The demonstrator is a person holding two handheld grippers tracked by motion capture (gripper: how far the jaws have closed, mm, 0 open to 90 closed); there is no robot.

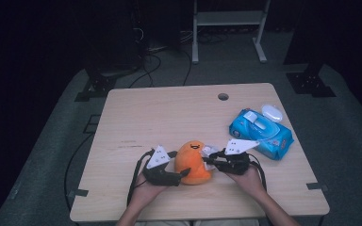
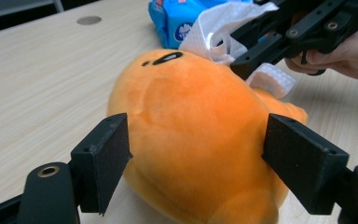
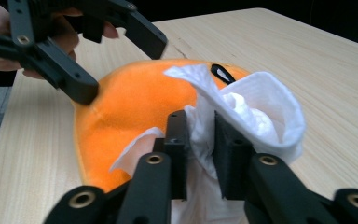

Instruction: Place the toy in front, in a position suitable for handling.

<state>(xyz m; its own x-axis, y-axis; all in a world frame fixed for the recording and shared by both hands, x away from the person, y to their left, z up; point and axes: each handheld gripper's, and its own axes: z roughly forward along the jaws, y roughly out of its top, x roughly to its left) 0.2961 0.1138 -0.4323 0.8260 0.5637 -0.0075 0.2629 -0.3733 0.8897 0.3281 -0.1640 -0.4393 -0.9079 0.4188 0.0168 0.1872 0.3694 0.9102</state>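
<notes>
A blue pack of wipes [image 1: 261,133] lies on the surface [image 1: 136,122] to your right, near the toy, with nothing between it and your right hand [image 1: 252,179]. The orange plush toy [image 1: 193,162] sits near the front edge, between your two grippers. Your left gripper [image 2: 196,154] comes in low from the left, jaws spread around the toy's body. Your right gripper [image 3: 199,154] reaches level from the right, jaws pinching a white wipe [image 3: 251,112] that rests against the toy.
</notes>
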